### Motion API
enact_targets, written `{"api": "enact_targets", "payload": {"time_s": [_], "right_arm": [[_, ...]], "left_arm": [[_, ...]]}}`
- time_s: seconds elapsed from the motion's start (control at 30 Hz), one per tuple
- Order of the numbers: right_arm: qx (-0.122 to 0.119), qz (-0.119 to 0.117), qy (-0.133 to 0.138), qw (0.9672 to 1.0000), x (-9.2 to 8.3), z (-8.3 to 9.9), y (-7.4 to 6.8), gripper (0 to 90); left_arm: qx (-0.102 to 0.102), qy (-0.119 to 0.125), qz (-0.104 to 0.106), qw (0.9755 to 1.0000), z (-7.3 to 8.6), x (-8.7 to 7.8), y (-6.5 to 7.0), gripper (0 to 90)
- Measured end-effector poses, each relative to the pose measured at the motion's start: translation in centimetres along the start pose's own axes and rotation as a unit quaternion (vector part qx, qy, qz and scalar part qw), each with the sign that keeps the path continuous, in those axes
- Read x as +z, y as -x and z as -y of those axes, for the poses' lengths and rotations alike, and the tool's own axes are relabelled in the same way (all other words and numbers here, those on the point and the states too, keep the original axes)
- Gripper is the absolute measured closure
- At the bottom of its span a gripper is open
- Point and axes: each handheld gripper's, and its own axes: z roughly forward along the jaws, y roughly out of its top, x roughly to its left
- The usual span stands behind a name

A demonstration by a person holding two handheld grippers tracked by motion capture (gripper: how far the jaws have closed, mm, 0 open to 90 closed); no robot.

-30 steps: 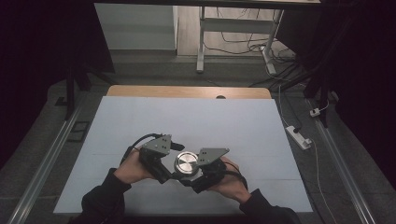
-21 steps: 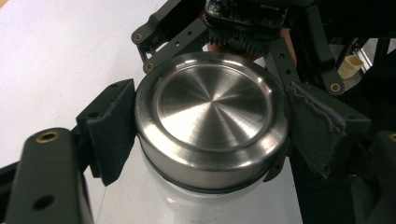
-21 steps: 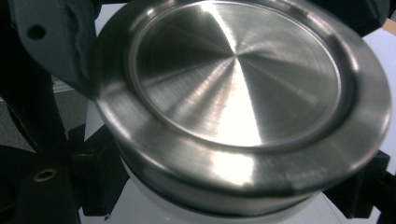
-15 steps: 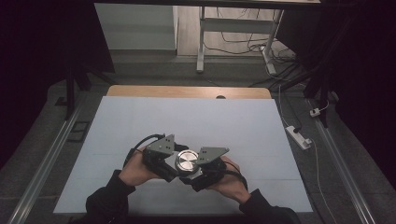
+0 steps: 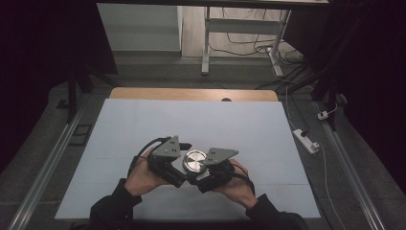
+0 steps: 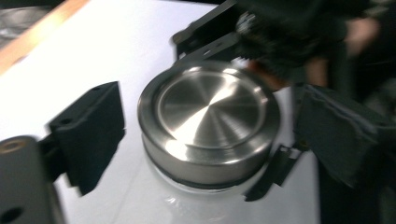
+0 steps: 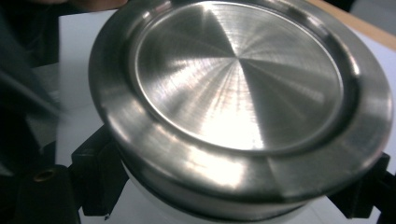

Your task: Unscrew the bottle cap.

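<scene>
Round steel lid (image 5: 194,161) on a clear jar, low centre of the high view, on the white table (image 5: 143,124). Clamped under its rim from the right by the right gripper (image 5: 200,173). Left gripper (image 5: 178,165) at the left — jaws just opened, standing apart on either side, clear of the metal.

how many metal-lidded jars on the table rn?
1. A single jar with a steel lid sits at the near middle of the white table, between the left tool and the right tool, whose jaws clamp it under the lid.
</scene>
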Motion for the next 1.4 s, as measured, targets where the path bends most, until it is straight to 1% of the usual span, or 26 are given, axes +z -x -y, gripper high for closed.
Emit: {"api": "enact_targets", "payload": {"time_s": [0.03,0.1,0.13,0.23,0.27,0.33,0.43,0.5,0.57,0.63,0.7,0.77,0.83,0.87,0.9,0.97,1.0,1.03,1.07,1.1,1.13,1.17,1.23,1.3,1.37,1.4], "right_arm": [[-0.001,-0.010,0.000,1.0000,0.1,0.0,-0.1,14.6],[-0.007,-0.023,-0.003,0.9997,0.2,0.0,-0.4,14.6],[-0.013,-0.030,-0.002,0.9995,0.2,0.0,-0.5,14.6],[-0.021,-0.047,-0.001,0.9987,0.3,-0.1,-0.9,14.6],[-0.029,-0.052,-0.002,0.9982,0.4,-0.1,-0.9,14.6],[-0.028,-0.057,-0.003,0.9980,0.4,-0.2,-1.1,14.6],[-0.035,-0.060,-0.005,0.9976,0.4,-0.2,-1.2,14.6],[-0.032,-0.058,-0.003,0.9978,0.5,-0.2,-1.2,14.6],[-0.030,-0.053,-0.007,0.9981,0.4,-0.2,-1.2,14.6],[-0.024,-0.042,-0.008,0.9988,0.4,-0.2,-1.1,14.6],[-0.014,-0.032,-0.009,0.9994,0.5,-0.3,-1.0,14.6],[-0.004,-0.017,-0.010,0.9998,0.5,-0.2,-0.8,14.6],[0.001,-0.002,-0.013,0.9999,0.5,-0.1,-0.5,14.6],[0.002,0.008,-0.014,0.9999,0.5,-0.1,-0.4,14.6],[0.004,0.011,-0.016,0.9998,0.4,0.0,-0.3,14.6],[0.005,0.010,-0.013,0.9999,0.3,0.0,-0.2,14.6],[0.004,0.005,-0.007,1.0000,0.1,0.0,-0.2,14.6],[0.001,0.001,-0.005,1.0000,0.0,-0.1,-0.3,14.6],[0.001,-0.006,0.000,1.0000,0.0,-0.2,-0.3,14.6],[0.003,-0.014,0.002,0.9999,-0.1,-0.3,-0.4,14.6],[-0.005,-0.023,0.003,0.9997,-0.1,-0.4,-0.6,14.6],[-0.013,-0.029,0.003,0.9995,-0.1,-0.5,-0.7,14.6],[-0.021,-0.038,0.003,0.9991,0.0,-0.5,-1.0,14.6],[-0.028,-0.049,0.002,0.9984,0.0,-0.5,-1.1,14.6],[-0.031,-0.053,-0.001,0.9981,0.0,-0.5,-1.3,14.6],[-0.035,-0.056,-0.001,0.9978,0.0,-0.5,-1.3,14.6]], "left_arm": [[0.006,-0.003,0.016,0.9999,0.1,-0.2,-0.1,8.5],[0.026,-0.018,0.025,0.9992,0.2,-0.4,-0.2,8.9],[0.037,-0.024,0.036,0.9984,0.3,-0.5,-0.3,9.2],[0.052,-0.025,0.068,0.9961,0.6,-0.5,-0.3,11.9],[0.056,-0.028,0.069,0.9956,0.7,-0.5,-0.3,12.0],[0.065,-0.031,0.063,0.9954,0.7,-0.6,-0.2,15.5],[0.061,-0.030,0.059,0.9959,0.6,-0.6,-0.3,21.1],[0.059,-0.028,0.054,0.9964,0.6,-0.5,-0.2,21.1],[0.053,-0.031,0.043,0.9972,0.5,-0.3,0.0,21.1],[0.040,-0.036,0.019,0.9984,0.3,-0.1,0.3,21.1],[0.023,-0.036,-0.013,0.9990,0.0,0.4,0.8,20.7],[0.007,-0.039,-0.049,0.9980,-0.3,1.1,1.4,20.8],[-0.006,-0.042,-0.091,0.9949,-0.5,1.8,2.1,20.7],[-0.007,-0.042,-0.101,0.9940,-0.6,2.0,2.3,20.7],[-0.005,-0.041,-0.101,0.9940,-0.7,2.1,2.3,20.6],[0.000,-0.039,-0.095,0.9947,-0.7,2.0,2.2,19.8],[0.003,-0.029,-0.065,0.9975,-0.5,1.4,1.6,18.4],[0.003,-0.026,-0.048,0.9985,-0.4,1.1,1.2,15.3],[0.005,-0.023,-0.032,0.9992,-0.3,0.8,0.9,12.5],[0.014,-0.020,-0.024,0.9994,-0.2,0.6,0.7,11.9],[0.018,-0.020,-0.013,0.9996,0.0,0.4,0.5,11.9],[0.021,-0.020,0.004,0.9996,0.1,0.2,0.2,11.0],[0.032,-0.020,0.027,0.9989,0.4,0.0,0.0,11.9],[0.046,-0.025,0.043,0.9977,0.5,-0.1,-0.1,12.2],[0.051,-0.021,0.061,0.9966,0.6,-0.1,-0.1,13.6],[0.056,-0.025,0.069,0.9957,0.6,-0.1,0.0,14.1]]}}
